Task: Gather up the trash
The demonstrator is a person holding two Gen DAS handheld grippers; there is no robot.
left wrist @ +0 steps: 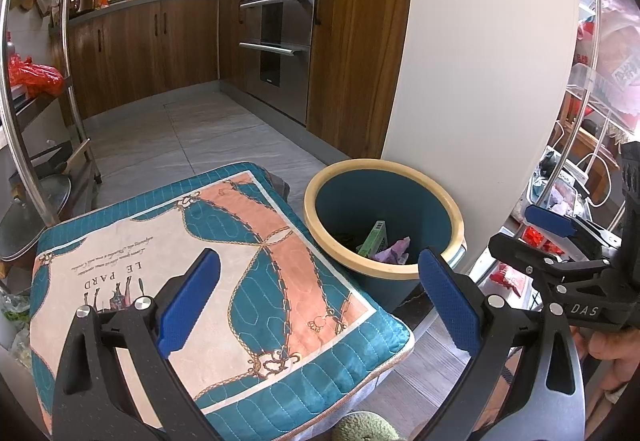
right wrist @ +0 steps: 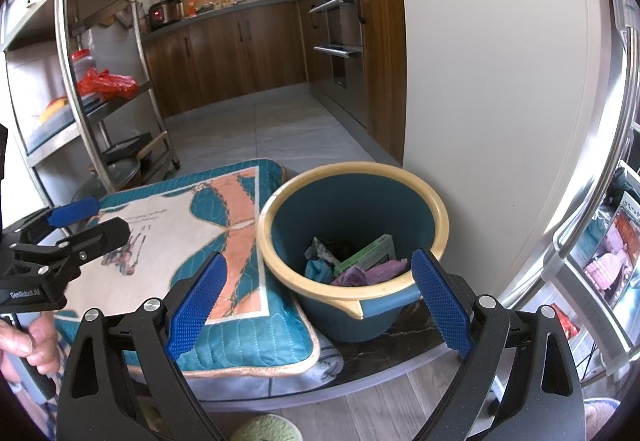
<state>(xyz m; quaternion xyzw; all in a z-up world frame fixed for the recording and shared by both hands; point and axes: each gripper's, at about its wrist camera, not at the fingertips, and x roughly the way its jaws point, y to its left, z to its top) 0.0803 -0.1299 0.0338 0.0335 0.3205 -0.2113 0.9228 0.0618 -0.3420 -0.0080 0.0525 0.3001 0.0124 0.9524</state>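
Both claws spread wide, nothing held. Your left claw point(left wrist: 320, 301) hangs over the teal-and-peach quilted square cushion point(left wrist: 224, 281), its right pad just at the rim of the teal plastic bin with a cream rim point(left wrist: 384, 217). Your right claw point(right wrist: 316, 305) hangs right above that same bin point(right wrist: 352, 225), rim sitting between its pads.

Trash is already in the bin. In the right wrist view: a green flat cardboard box point(right wrist: 370, 255) at 3 o'clock inside the bin, crumpled purple wrapper point(right wrist: 372, 273) at 5 o'clock, blue scrap point(right wrist: 318, 269) at 7 o'clock, and a dark crumpled bit at 11 o'clock, too dark to identify. No loose trash shows on the cushion in either view. I judge collection near done, unless pieces lie out of view.

Bin stands touching the cushion edge on a dark ledge, against the white curved panel point(right wrist: 500, 81) at its 2 o'clock.

Risks:
- Drop the right claw lower and a pad may catch the cream rim; the bin looks light and could tip or slide off the ledge onto the wood-look floor.
- Press the left claw on the cushion and it may shift, nudging the bin.
- The two claws are near each other; swing either sideways and they may clash.
- Reaching into the bin could pull trash back out.
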